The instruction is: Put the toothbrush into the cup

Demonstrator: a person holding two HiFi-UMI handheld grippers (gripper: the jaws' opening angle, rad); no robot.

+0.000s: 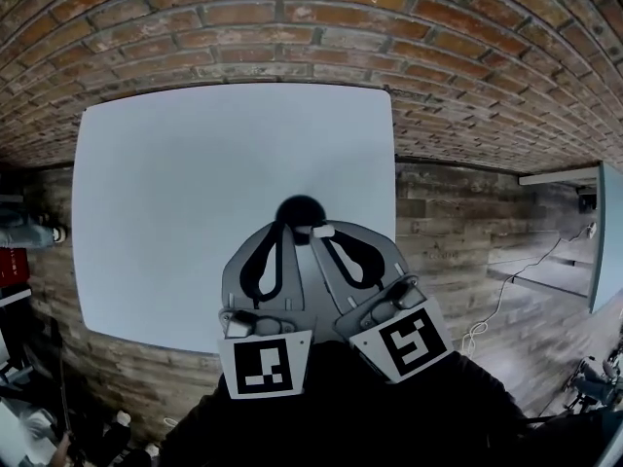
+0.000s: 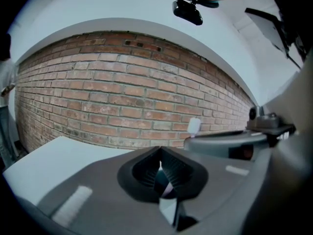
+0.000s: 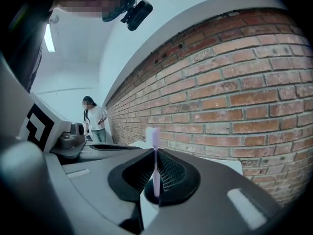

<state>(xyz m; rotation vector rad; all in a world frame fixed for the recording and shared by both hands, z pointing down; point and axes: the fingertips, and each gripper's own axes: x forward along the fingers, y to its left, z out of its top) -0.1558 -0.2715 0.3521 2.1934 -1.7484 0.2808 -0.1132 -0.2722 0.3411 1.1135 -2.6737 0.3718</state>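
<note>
My right gripper [image 1: 316, 233] is shut on a pale lilac toothbrush [image 3: 156, 173]. The brush stands upright between the jaws, with its white head [image 3: 152, 133] above them. That head also shows in the head view as the toothbrush [image 1: 321, 230] and in the left gripper view as the toothbrush [image 2: 194, 126]. Close beside it on the left, my left gripper [image 1: 285, 227] has its jaws closed together. A dark round cup [image 1: 300, 210] sits at their tips, and something dark teal shows between the pads [image 2: 168, 173]. Both grippers hang side by side above the near half of the white table [image 1: 195, 212].
A brick wall [image 1: 311, 27] runs behind the table. Wooden floor [image 1: 458, 222] lies to the right, with a white cable [image 1: 506, 295] on it. A person [image 3: 95, 119] stands far off along the wall. Clutter sits at the lower left [image 1: 29, 407].
</note>
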